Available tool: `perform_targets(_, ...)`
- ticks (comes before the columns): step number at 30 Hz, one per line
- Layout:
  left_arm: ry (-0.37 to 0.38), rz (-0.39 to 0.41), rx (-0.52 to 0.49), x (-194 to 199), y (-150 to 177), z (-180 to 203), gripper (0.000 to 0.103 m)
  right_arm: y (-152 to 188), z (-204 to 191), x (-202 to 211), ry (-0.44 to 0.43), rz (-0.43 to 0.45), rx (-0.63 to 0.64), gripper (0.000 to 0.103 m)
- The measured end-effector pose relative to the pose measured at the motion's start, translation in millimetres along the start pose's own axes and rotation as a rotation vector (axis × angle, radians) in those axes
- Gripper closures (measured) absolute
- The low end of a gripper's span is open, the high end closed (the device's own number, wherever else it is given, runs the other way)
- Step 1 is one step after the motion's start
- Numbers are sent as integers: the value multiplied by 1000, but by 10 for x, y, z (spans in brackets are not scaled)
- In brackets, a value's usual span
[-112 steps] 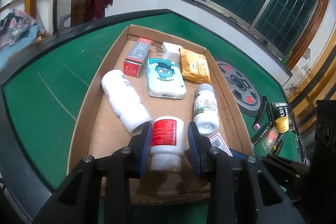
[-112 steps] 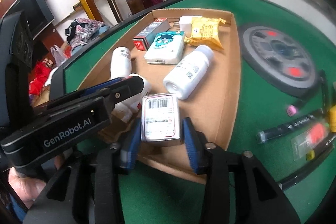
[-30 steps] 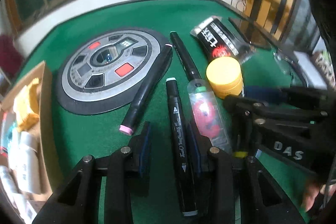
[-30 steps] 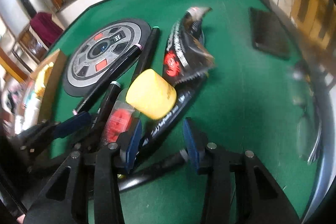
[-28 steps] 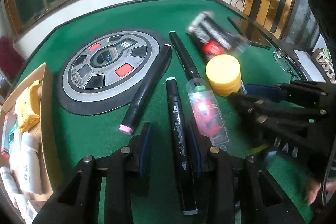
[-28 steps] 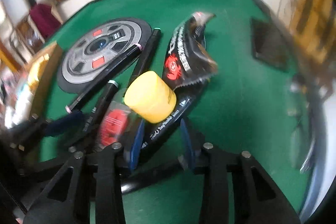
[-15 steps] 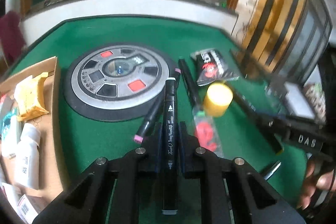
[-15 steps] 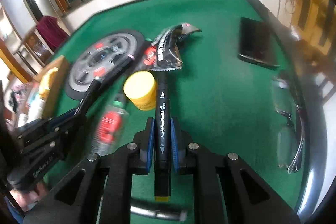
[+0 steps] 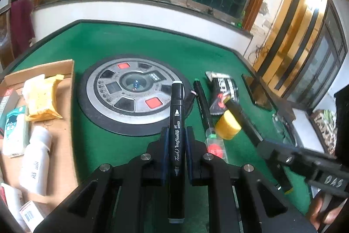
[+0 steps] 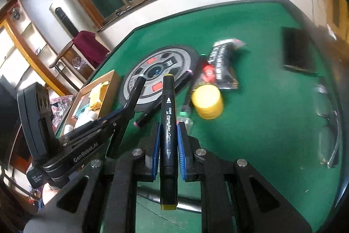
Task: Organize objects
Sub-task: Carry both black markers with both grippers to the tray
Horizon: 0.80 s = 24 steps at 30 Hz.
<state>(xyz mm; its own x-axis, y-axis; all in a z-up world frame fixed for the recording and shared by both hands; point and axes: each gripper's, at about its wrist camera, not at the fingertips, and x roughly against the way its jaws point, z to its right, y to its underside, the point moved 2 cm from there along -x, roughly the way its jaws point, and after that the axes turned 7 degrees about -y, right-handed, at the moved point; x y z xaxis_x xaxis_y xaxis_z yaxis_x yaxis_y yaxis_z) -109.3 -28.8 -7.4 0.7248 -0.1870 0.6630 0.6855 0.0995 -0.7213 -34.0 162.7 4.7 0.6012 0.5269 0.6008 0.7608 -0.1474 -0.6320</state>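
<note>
My left gripper [image 9: 176, 134] is shut on a black art marker [image 9: 176, 123] with a grey cap end, held above the green table. My right gripper [image 10: 167, 130] is shut on a second black marker [image 10: 167, 123] with yellow ends, also lifted. Each gripper shows in the other's view, the right gripper [image 9: 259, 141] and the left gripper [image 10: 128, 108]. On the felt lie another black marker [image 9: 202, 104], a pink-tipped marker [image 10: 148, 117], a yellow round container [image 9: 228, 127], a black snack packet [image 9: 222, 93] and a small clear pack with a red item [image 9: 214, 146].
A cardboard tray [image 9: 65, 102] at the left holds white bottles, a yellow packet and small boxes. A round grey and black panel [image 9: 130, 97] sits in the table's middle. A dark phone [image 10: 297, 49] and glasses [image 10: 329, 123] lie at the right.
Both grippers have closed on a marker each and lifted them off the felt. Earlier they left the bottle and box in the tray.
</note>
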Motion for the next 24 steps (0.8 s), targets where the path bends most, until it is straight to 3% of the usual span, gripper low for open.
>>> perform_targets(7,33,30,67,259,-8,-218,91,41,-144,-170,-11,-15,-3,91)
perform_targets(11,12,65,109,539,30,-483,91,30,-324,-234,-39,-25,7,91)
perform_targets(18,-95,113,217,1014,192,-1249,91,34,-1032,-543,-107,-63,117,91)
perform_targets(24,-170,77,337,1053,497,-1904,91,192,-1672,-1008,-162,-126,214,91)
